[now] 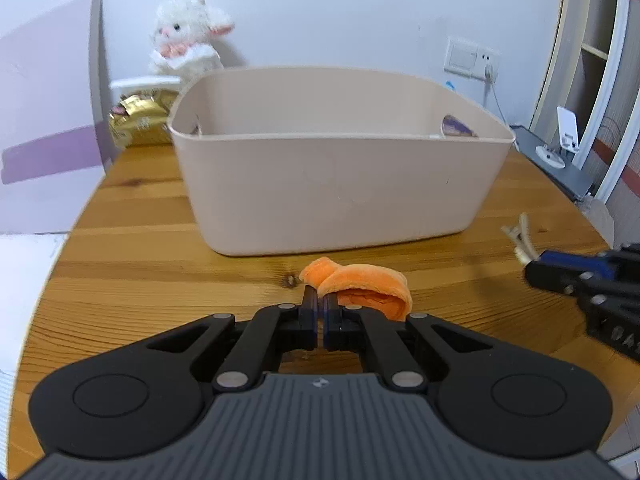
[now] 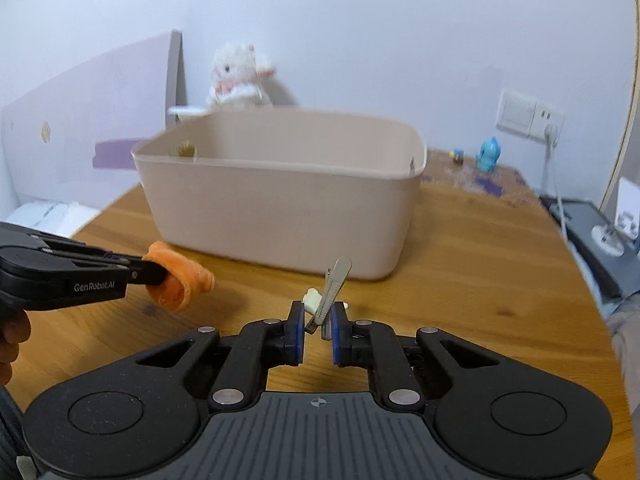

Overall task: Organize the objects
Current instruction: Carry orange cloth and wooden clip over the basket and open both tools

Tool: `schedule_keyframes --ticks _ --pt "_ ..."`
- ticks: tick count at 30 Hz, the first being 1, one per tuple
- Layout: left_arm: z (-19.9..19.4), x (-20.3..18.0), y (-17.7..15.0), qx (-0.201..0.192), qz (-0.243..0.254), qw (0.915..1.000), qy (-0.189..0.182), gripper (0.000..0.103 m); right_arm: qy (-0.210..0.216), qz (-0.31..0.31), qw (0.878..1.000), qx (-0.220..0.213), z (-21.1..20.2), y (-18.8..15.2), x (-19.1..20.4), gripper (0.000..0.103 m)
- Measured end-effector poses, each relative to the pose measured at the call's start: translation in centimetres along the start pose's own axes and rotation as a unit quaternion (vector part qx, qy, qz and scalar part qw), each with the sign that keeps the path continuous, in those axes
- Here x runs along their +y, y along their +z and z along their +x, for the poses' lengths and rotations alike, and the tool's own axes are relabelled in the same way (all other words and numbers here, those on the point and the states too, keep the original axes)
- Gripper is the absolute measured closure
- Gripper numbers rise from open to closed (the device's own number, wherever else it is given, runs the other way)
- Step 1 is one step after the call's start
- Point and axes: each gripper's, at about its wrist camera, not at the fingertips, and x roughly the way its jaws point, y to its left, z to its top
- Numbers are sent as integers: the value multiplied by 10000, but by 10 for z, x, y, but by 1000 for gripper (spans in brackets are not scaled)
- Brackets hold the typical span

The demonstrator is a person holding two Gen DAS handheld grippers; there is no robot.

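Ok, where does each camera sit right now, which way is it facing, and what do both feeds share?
Left wrist: on the left gripper, facing the beige bin; its fingers pinch an orange cloth; the right gripper enters at right.
Right wrist: on the right gripper, facing the same bin; its fingers clamp a hair clip; the left gripper and a hand show at left.
Shared: bin, cloth, clip, plush toy, wooden table.
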Motion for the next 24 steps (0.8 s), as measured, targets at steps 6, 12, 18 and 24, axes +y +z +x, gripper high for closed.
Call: schedule_keyframes --ticks 6,12,18,24 --pt "-37 1 5 -296 56 9995 95 100 -46 -52 9982 -602 -47 13 6 91" --pt "-65 -1 17 -652 116 9976 193 100 -50 -81 9934 -1140 -78 33 7 91" --pt "-71 2 42 -920 88 9953 295 100 -179 39 9872 -1587 -87 56 2 91" --pt "-59 7 70 -1034 117 9939 357 100 -266 50 9842 -1748 -74 86 -2 91"
